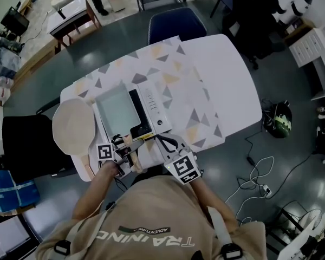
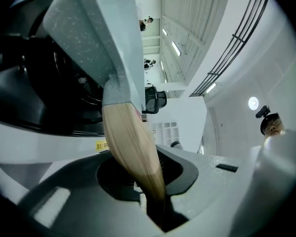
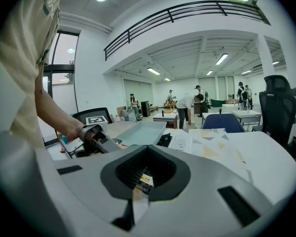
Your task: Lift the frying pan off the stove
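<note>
L hand-held gripper [image 2: 158, 201] clamped on wooden handle [image 2: 133, 147] of frying pan [image 1: 115, 110], at near edge of surface [image 1: 227, 80]. Pan = grey, square, over stove [image 1: 150, 106] top; lifted or resting, can't tell. R hand-held gripper [image 3: 133, 206]: jaws at narrow gap, nothing betw them, just R of handle by stove front. Round pale board [image 1: 73, 126] w/ handle just L of pan. Patterned cloth [image 1: 179, 91] under stove; blue chair [image 1: 176, 23] at far side
</note>
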`<state>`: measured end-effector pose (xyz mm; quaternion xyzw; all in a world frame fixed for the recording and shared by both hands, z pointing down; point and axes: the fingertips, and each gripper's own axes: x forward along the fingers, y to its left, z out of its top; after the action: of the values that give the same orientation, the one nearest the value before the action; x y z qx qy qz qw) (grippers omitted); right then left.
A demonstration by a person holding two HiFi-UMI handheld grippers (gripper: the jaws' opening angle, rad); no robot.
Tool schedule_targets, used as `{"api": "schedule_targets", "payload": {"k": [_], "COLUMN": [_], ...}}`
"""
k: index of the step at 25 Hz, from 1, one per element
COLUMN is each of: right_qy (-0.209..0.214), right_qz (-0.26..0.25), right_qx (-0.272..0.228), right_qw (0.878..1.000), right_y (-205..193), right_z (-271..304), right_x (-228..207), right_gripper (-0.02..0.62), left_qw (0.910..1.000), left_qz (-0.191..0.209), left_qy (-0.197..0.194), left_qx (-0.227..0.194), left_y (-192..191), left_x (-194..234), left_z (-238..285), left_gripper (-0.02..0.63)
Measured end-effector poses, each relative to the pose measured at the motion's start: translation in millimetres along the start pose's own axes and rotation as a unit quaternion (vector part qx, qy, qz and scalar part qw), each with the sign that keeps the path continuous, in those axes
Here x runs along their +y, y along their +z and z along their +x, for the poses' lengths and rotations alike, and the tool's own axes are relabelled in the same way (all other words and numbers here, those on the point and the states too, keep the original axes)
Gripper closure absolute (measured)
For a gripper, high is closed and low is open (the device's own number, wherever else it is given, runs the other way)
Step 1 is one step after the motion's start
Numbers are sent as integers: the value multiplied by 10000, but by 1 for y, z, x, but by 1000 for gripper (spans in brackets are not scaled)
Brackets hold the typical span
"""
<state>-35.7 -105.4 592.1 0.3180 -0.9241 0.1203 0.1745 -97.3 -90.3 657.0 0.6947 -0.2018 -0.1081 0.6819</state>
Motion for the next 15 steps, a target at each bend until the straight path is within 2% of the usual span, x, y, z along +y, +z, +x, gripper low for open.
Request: {"api": "schedule_targets", "payload": {"k": [5, 9, 11, 15], "right_qy": [29, 92, 137, 194], "right_qz": [13, 8, -9, -40], "right_qx": [-3, 11, 7, -28], "right_qw": [10000, 10000, 9999, 9998], "right_y": [0, 0, 1, 4], "right_z": [2, 5, 7, 9], "right_x": [-1, 1, 2, 4], "right_gripper": [594, 594, 594, 594], "left_qw": [9997, 9970, 9951, 9952], "left_qz": [72, 278, 431, 331], "left_qy": [136, 406, 400, 237], "left_qx": [214, 598, 796, 894], "left_y": [-7, -16, -21, -30], "left_x": [-6, -10, -14, -24], "left_z": [-5, -8, -8, -5], "left_gripper": [549, 545, 543, 534]}}
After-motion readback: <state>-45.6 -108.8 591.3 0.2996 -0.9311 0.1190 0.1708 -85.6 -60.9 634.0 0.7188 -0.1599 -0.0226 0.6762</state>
